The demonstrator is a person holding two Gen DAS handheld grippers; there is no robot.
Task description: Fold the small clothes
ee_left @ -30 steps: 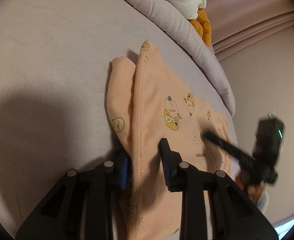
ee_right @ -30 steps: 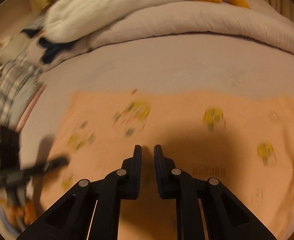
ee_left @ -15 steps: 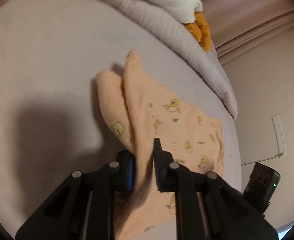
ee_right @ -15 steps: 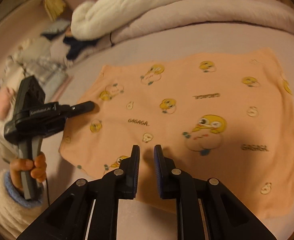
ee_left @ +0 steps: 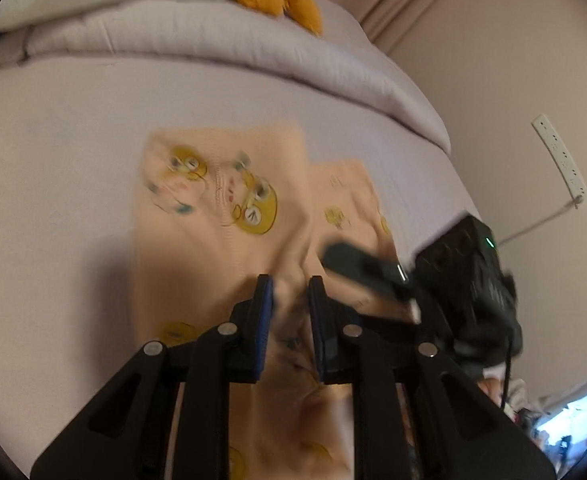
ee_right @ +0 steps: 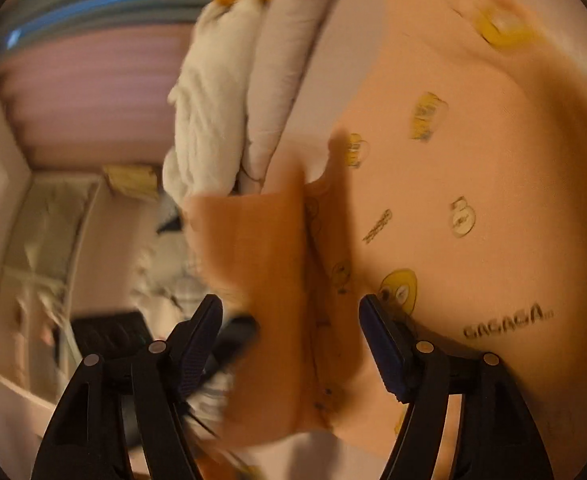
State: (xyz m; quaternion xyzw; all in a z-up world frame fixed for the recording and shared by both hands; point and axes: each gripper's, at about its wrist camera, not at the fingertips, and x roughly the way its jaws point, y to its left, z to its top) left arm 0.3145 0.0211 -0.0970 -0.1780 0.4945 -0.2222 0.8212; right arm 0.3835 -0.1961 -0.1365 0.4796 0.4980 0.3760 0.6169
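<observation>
A: Where is the garment found, and how far has the fold been taken?

B: The peach duck-print garment (ee_left: 221, 216) is seen spread on the lilac bed (ee_left: 53, 160), filling the centre of the left wrist frame. One portion is lifted and bunched toward the lower middle, so a fold is judged to be in progress, not laid flat. In the right wrist view the same cloth (ee_right: 453, 160) fills the right half of the frame, with a raised flap standing at centre.

A: What is reported of the tongs?

B: The left tongs (ee_left: 289, 300) are nearly closed and opening slightly; a pinch of the cloth is seen between the blue pads, apparently pressed. The right tongs (ee_right: 291, 320) are spread wide and opening; the flap hangs between the fingers, but no pad contact is seen, so nothing is judged held there.

A: What is left to be done?

B: The lifted part is yet to be laid over and smoothed, and further folds are probably needed. The rolled duvet (ee_left: 213, 48) at the top of the frame is untouched.
</observation>
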